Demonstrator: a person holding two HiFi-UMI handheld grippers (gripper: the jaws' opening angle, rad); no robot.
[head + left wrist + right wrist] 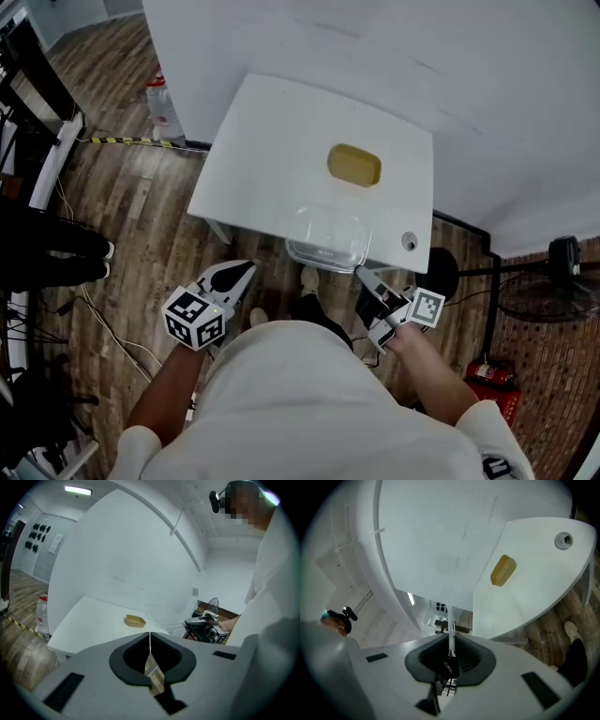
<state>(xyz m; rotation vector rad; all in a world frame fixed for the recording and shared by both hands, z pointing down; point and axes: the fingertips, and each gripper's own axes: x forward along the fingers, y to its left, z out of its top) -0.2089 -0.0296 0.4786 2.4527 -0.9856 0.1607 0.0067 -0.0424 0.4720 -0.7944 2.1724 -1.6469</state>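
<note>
Plainly the right gripper was nearer: its jaws pinched the near right corner of the clear tub, which lay lengthwise along the table's near edge. The left gripper, jaws pressed together on nothing, hung off to the tub's left.

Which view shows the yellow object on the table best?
The head view: the yellow object is seen whole from above on the table. The left gripper view shows it small and far; the right gripper view shows it tilted.

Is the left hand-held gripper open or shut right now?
Shut. The left hand-held gripper shows its jaws meeting, nothing between them.
</note>
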